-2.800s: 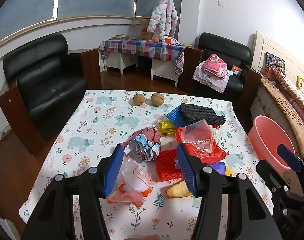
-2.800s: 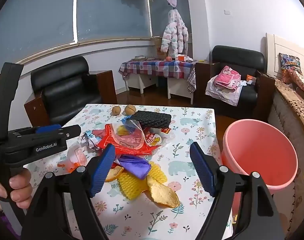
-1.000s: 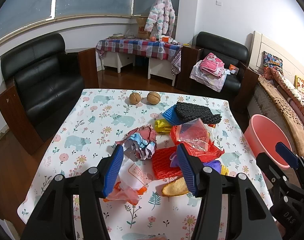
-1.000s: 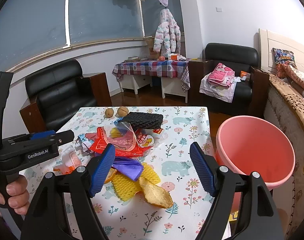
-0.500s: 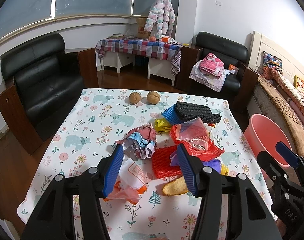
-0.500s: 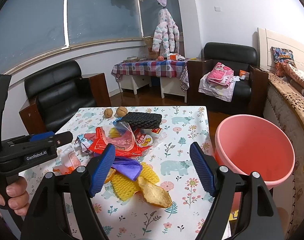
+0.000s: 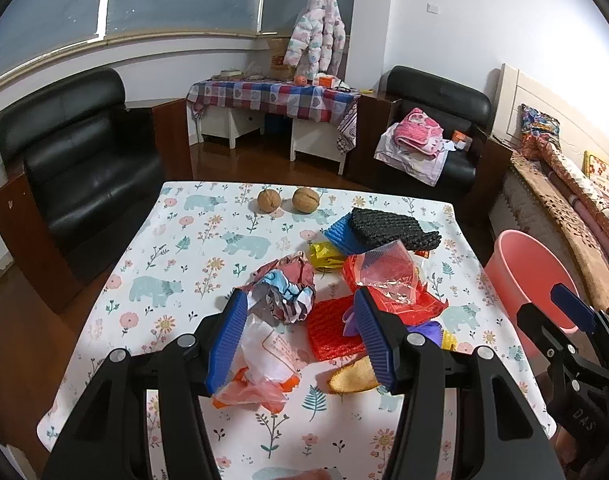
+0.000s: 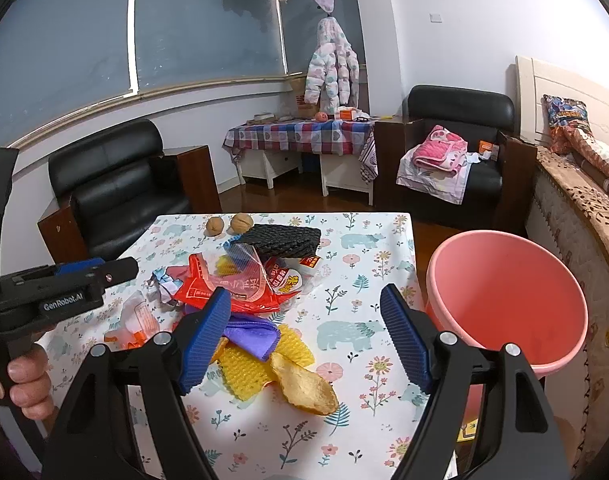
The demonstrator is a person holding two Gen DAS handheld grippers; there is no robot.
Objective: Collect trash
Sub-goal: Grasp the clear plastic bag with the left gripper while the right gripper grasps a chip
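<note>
- Little has shifted over the last few seconds: both grippers hover above the near end of the table (image 7: 192, 240), and the trash lies where it lay before.
- Left gripper (image 7: 300, 336) hangs with its blue pads wide apart and nothing between them; below it sit a crumpled wrapper ball (image 7: 286, 290) and a red foam net (image 7: 334, 332).
- Right gripper (image 8: 304, 342) is likewise spread wide and empty, over the table's near right part.
- Landmark: the red snack bag (image 8: 224, 286) in the middle of the pile.
- Beyond the red snack bag, a black foam net (image 8: 282, 240) rests partly on a blue one (image 7: 338, 234); two walnuts (image 7: 288, 200) stand farther still, near the table's far edge.
- Nearer than the red snack bag lie a purple cloth (image 8: 250, 334), a yellow foam net (image 8: 244, 372) and a dried orange peel (image 8: 304, 384), overlapping one another.
- Left of the red snack bag lies a clear-and-orange plastic bag (image 7: 264, 372), close to the near left edge.
- Right of the red snack bag, off the table's edge, a pink bucket (image 8: 504, 304) stands on the floor with its mouth open upward.
</note>
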